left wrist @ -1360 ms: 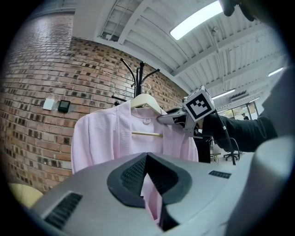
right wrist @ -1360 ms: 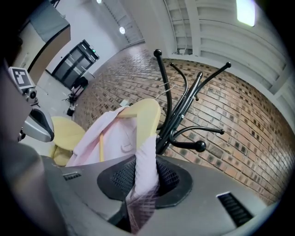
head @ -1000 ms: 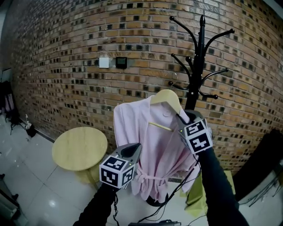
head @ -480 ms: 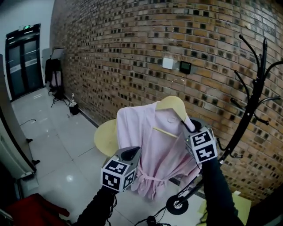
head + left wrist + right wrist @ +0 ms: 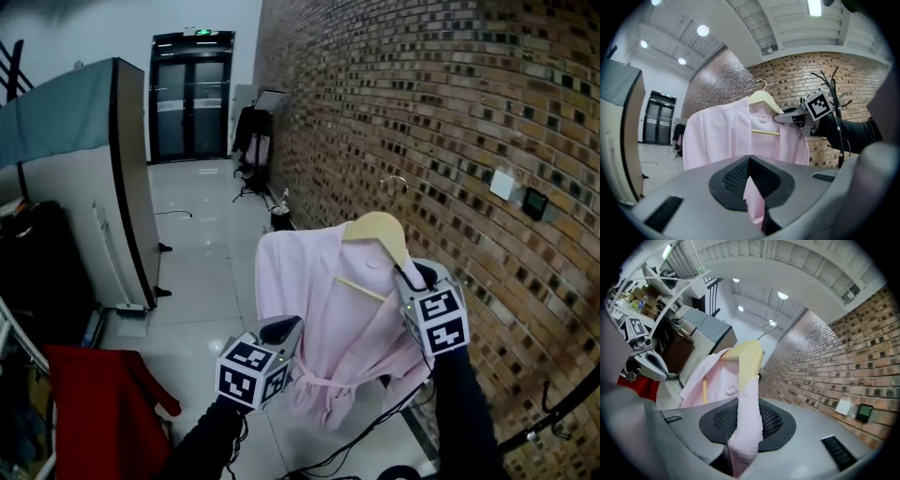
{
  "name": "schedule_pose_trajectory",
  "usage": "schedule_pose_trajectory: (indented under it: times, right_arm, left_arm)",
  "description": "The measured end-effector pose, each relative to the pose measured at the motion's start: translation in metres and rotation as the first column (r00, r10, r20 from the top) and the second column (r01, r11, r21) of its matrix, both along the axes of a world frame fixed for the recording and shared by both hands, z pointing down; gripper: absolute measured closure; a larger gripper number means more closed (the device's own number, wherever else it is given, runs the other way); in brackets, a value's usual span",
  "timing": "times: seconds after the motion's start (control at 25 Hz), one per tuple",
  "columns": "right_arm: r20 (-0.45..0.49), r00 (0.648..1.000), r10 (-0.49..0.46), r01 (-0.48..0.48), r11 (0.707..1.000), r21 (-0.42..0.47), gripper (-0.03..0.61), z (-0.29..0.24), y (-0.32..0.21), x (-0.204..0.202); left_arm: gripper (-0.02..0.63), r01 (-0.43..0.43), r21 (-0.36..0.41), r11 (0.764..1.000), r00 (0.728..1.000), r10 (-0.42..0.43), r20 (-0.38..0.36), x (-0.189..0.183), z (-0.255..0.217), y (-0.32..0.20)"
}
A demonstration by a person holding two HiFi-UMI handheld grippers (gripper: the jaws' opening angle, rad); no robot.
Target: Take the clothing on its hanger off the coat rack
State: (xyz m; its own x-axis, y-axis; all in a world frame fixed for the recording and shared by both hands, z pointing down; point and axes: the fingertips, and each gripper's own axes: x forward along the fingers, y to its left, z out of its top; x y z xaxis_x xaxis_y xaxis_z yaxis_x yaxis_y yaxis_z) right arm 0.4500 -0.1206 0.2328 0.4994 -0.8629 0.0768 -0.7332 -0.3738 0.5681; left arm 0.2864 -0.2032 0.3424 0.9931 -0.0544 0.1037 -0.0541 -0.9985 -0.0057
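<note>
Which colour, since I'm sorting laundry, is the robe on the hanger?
Pale pink, plain; the robe shows best in the head view.

Right side: brown brick wall (image 5: 450, 112)
Floor: glossy pale tiles (image 5: 202, 272)
Far end: dark glass double door (image 5: 190, 98)
Light: round ceiling lamps (image 5: 703, 30)

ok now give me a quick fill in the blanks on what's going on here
1. The robe hanging on the wooden hanger is ____ in colour.
2. The left gripper and the right gripper are each shut on the ____.
3. The wall along the head view's right side is built of ____.
Missing words: pink; robe; brick
</note>
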Motion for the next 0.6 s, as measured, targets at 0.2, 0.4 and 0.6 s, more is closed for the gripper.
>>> schedule_pose_trajectory:
  times: [0.2,0.4,0.6]
  right_arm:
    - [-0.002,0.964,-0.265,0.265,0.964,-0.002,0.505,-0.005,-0.101,-0.026]
    - [-0.012,0.866,-0.500,0.500,0.866,0.010,0.505,-0.012,-0.184,-0.079]
    - [-0.005,0.725,-0.689,0.689,0.725,0.017,0.505,-0.006,-0.237,-0.137]
  left_arm:
    - [0.618,0.251,-0.011,0.968,0.968,-0.251,-0.012,-0.038,-0.004,-0.060]
    - [0.618,0.491,-0.010,0.871,0.871,-0.491,-0.011,-0.101,-0.005,-0.098]
    - [0.618,0.689,0.001,0.725,0.725,-0.689,-0.001,-0.163,0.000,-0.110]
